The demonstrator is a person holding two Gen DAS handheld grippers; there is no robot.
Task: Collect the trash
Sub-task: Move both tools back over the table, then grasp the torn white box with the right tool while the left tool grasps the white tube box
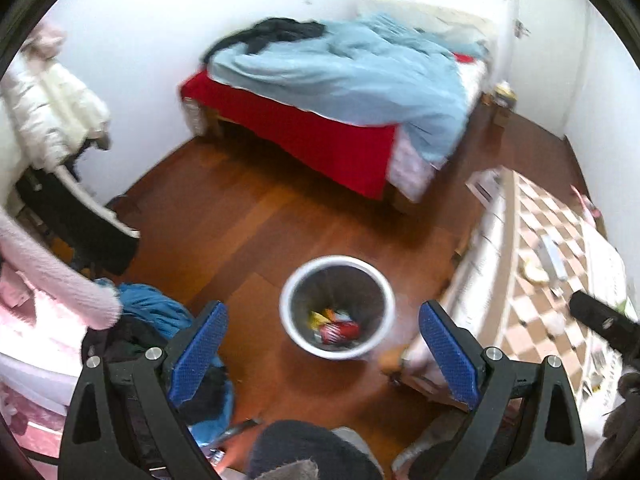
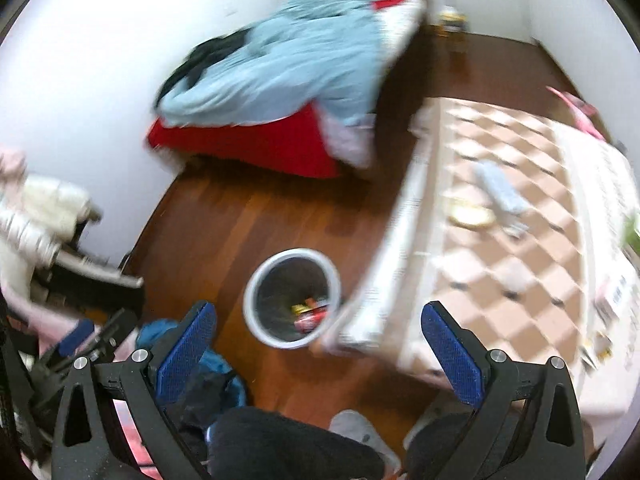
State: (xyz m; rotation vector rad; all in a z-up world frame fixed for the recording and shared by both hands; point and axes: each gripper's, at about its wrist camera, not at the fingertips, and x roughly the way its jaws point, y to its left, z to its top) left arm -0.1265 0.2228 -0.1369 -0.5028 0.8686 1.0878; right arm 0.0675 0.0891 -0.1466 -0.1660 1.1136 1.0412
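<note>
A round white-rimmed waste bin (image 1: 337,307) (image 2: 294,298) stands on the wooden floor with red and yellow wrappers (image 1: 334,325) (image 2: 310,312) at its bottom. My left gripper (image 1: 324,348) hangs open above and just in front of the bin, nothing between its blue pads. My right gripper (image 2: 318,354) is open too, empty, with the bin between and beyond its fingers. On the checkered table (image 2: 532,256) lie a pale blue-grey wrapper (image 2: 500,192) (image 1: 552,258), a yellowish scrap (image 2: 470,214) (image 1: 536,274) and small bits. The right gripper's black body (image 1: 600,322) shows over the table.
A bed (image 1: 344,92) (image 2: 288,76) with a light blue duvet and red sheet fills the back. Clothes and a blue bag (image 1: 156,312) (image 2: 208,364) pile at the left. A white jacket (image 1: 48,112) hangs at far left. The person's dark-clad legs (image 2: 288,444) are below.
</note>
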